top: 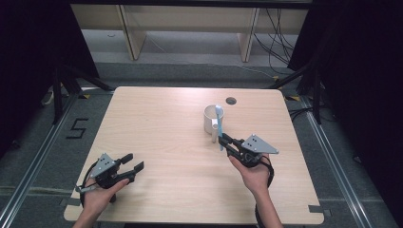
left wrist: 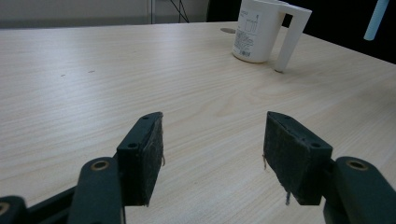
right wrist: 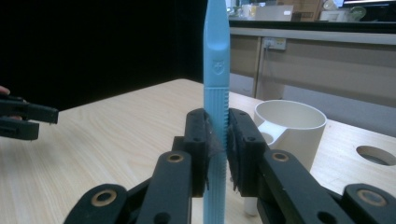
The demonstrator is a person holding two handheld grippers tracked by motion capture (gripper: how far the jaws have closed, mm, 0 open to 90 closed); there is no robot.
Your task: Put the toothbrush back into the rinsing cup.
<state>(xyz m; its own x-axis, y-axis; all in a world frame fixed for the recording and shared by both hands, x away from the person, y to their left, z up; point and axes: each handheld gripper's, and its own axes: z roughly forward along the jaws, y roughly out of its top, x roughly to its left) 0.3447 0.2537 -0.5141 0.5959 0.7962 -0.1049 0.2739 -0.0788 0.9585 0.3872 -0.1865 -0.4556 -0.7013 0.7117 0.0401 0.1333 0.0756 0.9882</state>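
High view is showing one wooden table (top: pixel 161 137), one white mug (top: pixel 210 119), one light-blue toothbrush (top: pixel 219 124) and two hand-held grippers.

Count: one mug, one toothbrush, two grippers, two hands.

Right gripper (top: pixel 226 138) is sitting at right of centre, just near of the mug, with the right hand (top: pixel 253 172) gripping its body. Its jaws are clamping together on the toothbrush handle; in the right gripper view the ribbed blue handle (right wrist: pixel 216 112) is standing upright between the two black pads (right wrist: pixel 199 149), passing above and below them. In the high view the upper end of the toothbrush is lying over the mug's rim; whether it is touching the mug cannot be told.

Left gripper (top: pixel 133 162) is resting at the near left of the table, well apart from the mug, held by the left hand (top: pixel 100 194). Its jaws are standing apart with nothing between them; in the left gripper view bare wood is showing between the pads (left wrist: pixel 152 158), and the mug (left wrist: pixel 259 30) with its square handle is standing far off to the right.

Surface: pale wood-grain top with rounded corners and one round cable hole (top: pixel 231 100) at the far edge, just beyond the mug.

Room: grey carpet floor (top: pixel 43 156), a black number marking (top: pixel 77 128) on it at left, dark curtains at both sides, pale wooden furniture legs (top: pixel 134 38) and loose cables (top: pixel 278 40) at the far end.
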